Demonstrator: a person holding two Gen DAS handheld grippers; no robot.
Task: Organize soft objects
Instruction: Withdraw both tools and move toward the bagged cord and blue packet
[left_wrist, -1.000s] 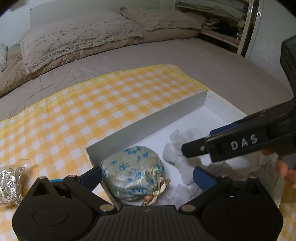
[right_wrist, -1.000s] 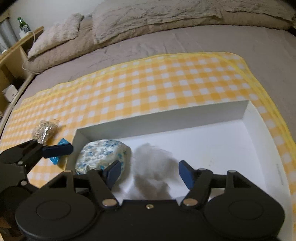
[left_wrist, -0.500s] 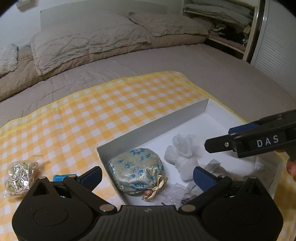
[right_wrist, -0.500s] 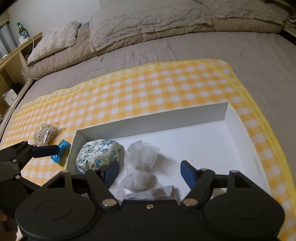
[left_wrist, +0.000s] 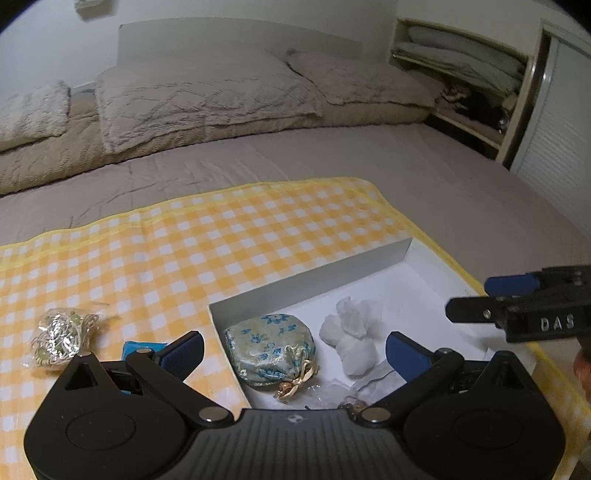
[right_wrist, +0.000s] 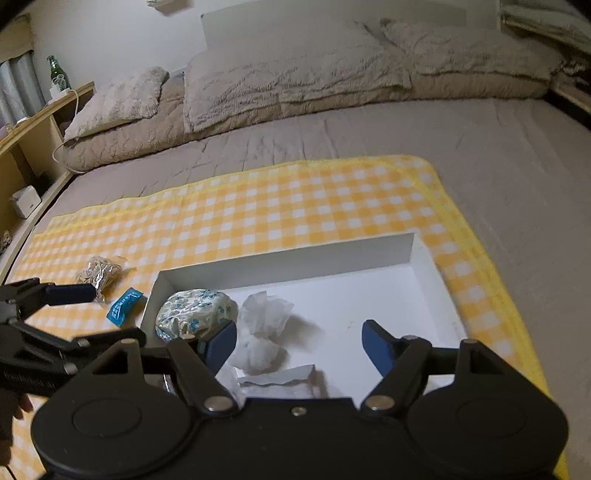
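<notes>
A white box (left_wrist: 310, 280) lies on a yellow checked cloth (left_wrist: 184, 258). Inside it are a blue floral pouch (left_wrist: 269, 349), a white sheer bag (left_wrist: 351, 332) and clear packets (left_wrist: 369, 384). My left gripper (left_wrist: 293, 349) hangs open and empty above the box's left end. The right gripper (left_wrist: 469, 298) reaches in from the right. In the right wrist view the right gripper (right_wrist: 299, 334) hovers over the box (right_wrist: 295, 262) with its jaws opening. Nothing is pressed between them; the white bag (right_wrist: 262, 332) lies below, beside the pouch (right_wrist: 192, 312).
Outside the box on the cloth lie a clear bag of cord (left_wrist: 61, 334) and a small blue packet (left_wrist: 136, 347). Pillows (left_wrist: 199, 99) line the bed's head. A wooden shelf with a green bottle (right_wrist: 55, 74) stands at the left, and a cupboard with folded bedding (left_wrist: 461, 74) at the right.
Both grippers have lifted and drawn back from the box. The white bag, blurred under the right gripper a second ago, now lies still in the box. The right jaws stand wider.
</notes>
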